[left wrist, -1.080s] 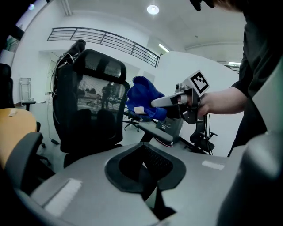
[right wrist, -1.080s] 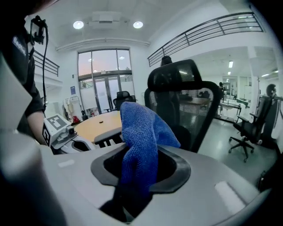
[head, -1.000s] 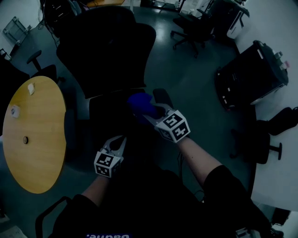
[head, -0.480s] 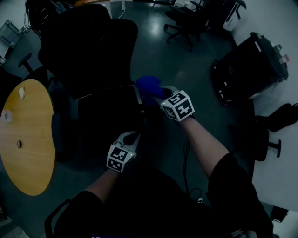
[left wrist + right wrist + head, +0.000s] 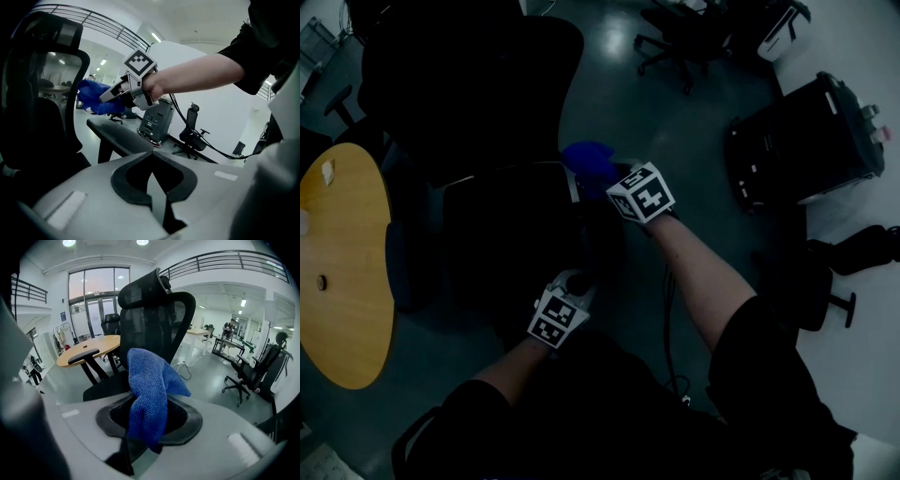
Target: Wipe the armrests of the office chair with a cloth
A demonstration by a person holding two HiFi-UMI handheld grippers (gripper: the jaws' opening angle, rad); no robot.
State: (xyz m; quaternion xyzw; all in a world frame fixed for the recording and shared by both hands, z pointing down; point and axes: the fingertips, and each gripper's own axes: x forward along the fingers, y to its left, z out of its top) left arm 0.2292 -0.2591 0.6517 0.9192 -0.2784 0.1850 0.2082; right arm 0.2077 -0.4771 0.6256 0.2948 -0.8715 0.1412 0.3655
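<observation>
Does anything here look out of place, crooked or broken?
Nothing stands out. The blue cloth is pinched in the right hand-held gripper, bunched but not torn, just above the armrest of the office chair. The chair stands upright and looks undamaged.

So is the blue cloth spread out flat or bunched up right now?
Bunched up: in the right gripper view the blue cloth droops in a crumpled fold, pinched between the jaws of the right tool.

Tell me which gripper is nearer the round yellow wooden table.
Left. The left gripper is across the black office chair's seat from the table; the right gripper, gripping the blue cloth, is farther beyond.
</observation>
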